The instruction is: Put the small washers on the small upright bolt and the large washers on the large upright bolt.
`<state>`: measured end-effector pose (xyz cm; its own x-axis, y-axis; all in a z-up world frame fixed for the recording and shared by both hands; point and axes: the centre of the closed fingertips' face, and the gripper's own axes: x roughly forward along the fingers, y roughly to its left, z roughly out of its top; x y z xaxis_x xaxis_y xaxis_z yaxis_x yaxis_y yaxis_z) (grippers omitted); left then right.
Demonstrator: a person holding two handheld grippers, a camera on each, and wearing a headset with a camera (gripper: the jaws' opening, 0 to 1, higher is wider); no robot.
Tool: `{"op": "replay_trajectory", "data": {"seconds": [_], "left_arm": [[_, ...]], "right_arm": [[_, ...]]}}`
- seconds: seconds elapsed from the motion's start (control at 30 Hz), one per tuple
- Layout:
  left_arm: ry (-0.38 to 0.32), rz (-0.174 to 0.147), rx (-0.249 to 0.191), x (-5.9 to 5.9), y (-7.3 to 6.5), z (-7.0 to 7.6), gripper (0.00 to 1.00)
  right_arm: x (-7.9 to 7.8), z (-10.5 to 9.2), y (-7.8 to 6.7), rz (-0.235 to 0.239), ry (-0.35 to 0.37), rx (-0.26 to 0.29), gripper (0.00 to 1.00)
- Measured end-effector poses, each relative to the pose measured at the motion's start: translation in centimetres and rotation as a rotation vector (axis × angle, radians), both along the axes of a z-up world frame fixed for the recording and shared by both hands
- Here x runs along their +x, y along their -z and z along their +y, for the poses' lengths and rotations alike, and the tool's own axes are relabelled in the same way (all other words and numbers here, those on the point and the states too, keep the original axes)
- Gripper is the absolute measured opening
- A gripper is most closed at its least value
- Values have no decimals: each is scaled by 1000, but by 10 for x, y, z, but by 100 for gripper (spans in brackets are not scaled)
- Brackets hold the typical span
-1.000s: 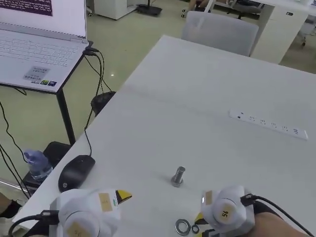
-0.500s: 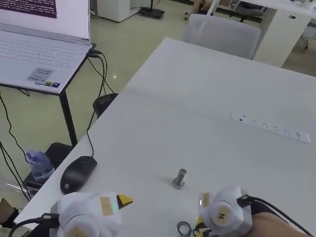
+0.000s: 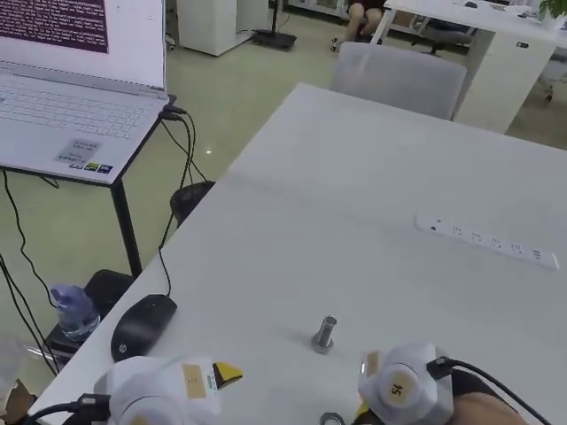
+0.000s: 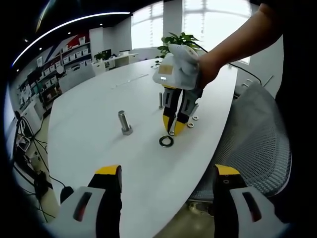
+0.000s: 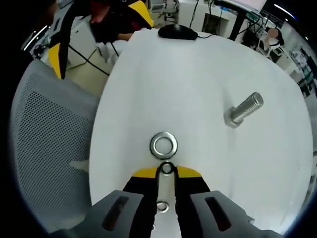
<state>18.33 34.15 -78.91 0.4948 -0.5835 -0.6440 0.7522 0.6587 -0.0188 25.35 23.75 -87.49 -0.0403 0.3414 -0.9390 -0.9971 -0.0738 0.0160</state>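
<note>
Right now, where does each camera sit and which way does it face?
Head view: on the headset, facing forward-down at table and bolt; a forearm shows.
Left gripper view: on the left gripper, facing the right gripper and its arm.
Right gripper view: down its jaws at a small washer between them.
All share the bolt.

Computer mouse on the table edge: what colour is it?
The mouse is black; head view shows it best.

Upright bolt [image 3: 324,333] ctr table [image 3: 354,195], mouse [image 3: 143,326] L edge

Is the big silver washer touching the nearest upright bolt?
Apart: the right gripper view shows bare tabletop between the large silver washer and the upright steel bolt.
</note>
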Motion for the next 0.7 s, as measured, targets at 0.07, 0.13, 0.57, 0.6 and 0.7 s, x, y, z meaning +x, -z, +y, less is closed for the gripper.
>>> {"op": "replay_trajectory", "data": {"seconds": [0.07, 0.13, 0.57, 0.6, 0.7], "left_arm": [[2, -4, 3, 1, 0, 0, 75], [0, -9, -1, 4, -2, 0, 75], [14, -28, -3, 15, -5, -5, 76], [14, -27, -7, 16, -6, -5, 76], [9, -30, -13, 20, -7, -5, 76]], "right_arm": [[2, -2, -3, -3, 3, 0, 13], [4, -4, -7, 3, 13, 0, 13], [18, -24, -42, 1, 64, -1, 13], [21, -27, -46, 1, 74, -1, 13], [26, -34, -58, 4, 97, 4, 13]]}}
